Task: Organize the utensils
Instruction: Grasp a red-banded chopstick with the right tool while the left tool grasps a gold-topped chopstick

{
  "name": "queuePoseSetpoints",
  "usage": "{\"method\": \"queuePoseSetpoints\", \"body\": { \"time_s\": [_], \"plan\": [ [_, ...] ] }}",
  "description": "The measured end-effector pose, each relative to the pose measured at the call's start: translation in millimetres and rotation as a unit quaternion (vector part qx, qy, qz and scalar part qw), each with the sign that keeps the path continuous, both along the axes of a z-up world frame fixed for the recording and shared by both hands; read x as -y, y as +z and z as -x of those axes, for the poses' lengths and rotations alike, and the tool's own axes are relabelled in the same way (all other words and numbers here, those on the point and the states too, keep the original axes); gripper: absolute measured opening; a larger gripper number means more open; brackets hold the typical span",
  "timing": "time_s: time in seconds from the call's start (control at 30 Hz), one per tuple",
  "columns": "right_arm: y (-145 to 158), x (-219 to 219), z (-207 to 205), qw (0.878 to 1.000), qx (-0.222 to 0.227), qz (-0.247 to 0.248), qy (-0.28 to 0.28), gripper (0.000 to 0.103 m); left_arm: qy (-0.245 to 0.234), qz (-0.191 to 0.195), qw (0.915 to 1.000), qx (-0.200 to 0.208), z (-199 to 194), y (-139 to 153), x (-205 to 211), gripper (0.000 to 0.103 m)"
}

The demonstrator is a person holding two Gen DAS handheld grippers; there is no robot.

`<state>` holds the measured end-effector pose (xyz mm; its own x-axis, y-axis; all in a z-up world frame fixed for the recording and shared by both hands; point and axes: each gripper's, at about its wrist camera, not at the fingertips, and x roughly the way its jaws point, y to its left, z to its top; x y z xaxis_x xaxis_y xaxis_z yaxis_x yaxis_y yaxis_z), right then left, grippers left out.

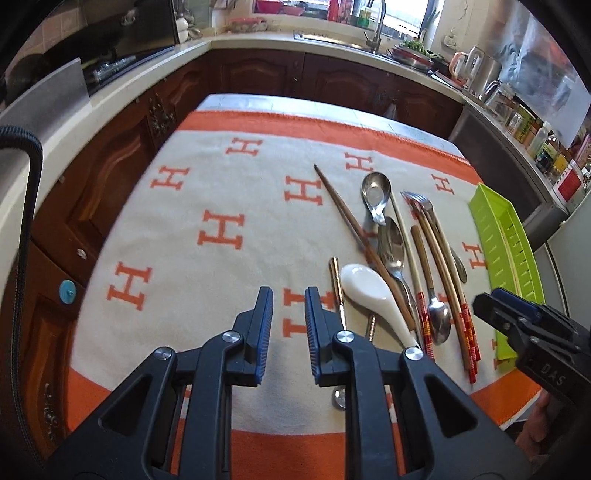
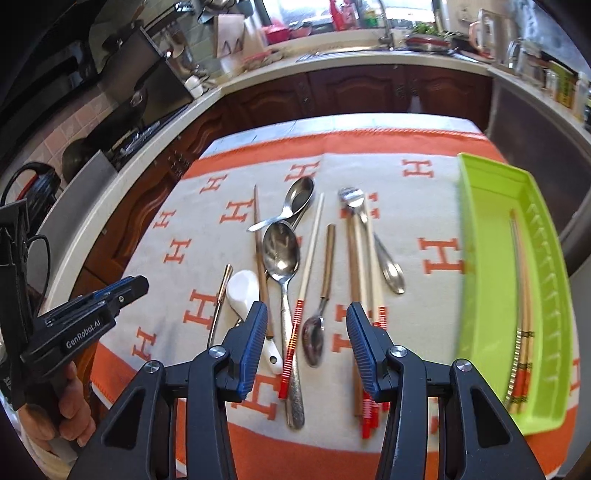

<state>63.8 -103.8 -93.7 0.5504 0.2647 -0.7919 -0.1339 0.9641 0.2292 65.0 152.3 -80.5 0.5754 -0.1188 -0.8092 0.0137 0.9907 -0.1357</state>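
Observation:
Utensils lie in a loose group on the orange-and-cream cloth [image 2: 207, 236]: a white ceramic spoon [image 2: 245, 291], a large steel spoon [image 2: 281, 254], a small spoon [image 2: 313, 338], a bent steel ladle spoon [image 2: 297, 197], a fork [image 2: 352, 197], a dark wooden chopstick [image 2: 258, 236] and red-tipped chopsticks [image 2: 295, 332]. A lime green tray [image 2: 491, 280] at the right holds a pair of chopsticks [image 2: 521, 332]. My right gripper [image 2: 306, 343] is open and empty above the utensils. My left gripper [image 1: 289, 321] is open and empty, left of the white spoon [image 1: 369, 291].
Dark wooden kitchen cabinets [image 1: 258, 74] and a pale countertop [image 1: 122, 85] wrap round the table at left and back. A sink with tap [image 1: 373, 33] is at the back; bottles and jars [image 1: 535, 136] stand at right. The green tray [image 1: 502, 251] lies near the table's right edge.

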Motion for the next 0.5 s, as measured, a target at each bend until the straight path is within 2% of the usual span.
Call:
{"method": "queuePoseSetpoints", "body": {
  "time_s": [0.27, 0.5],
  "plan": [
    [-39, -19, -27, 0.999, -0.029, 0.005, 0.026, 0.026, -0.03, 0.034, 0.9981, -0.041, -17, -38, 25, 0.015],
    [-57, -28, -54, 0.999, -0.044, 0.012, 0.031, 0.019, -0.035, 0.009, 0.998, -0.051, -23, -50, 45, 0.015]
  ]
}}
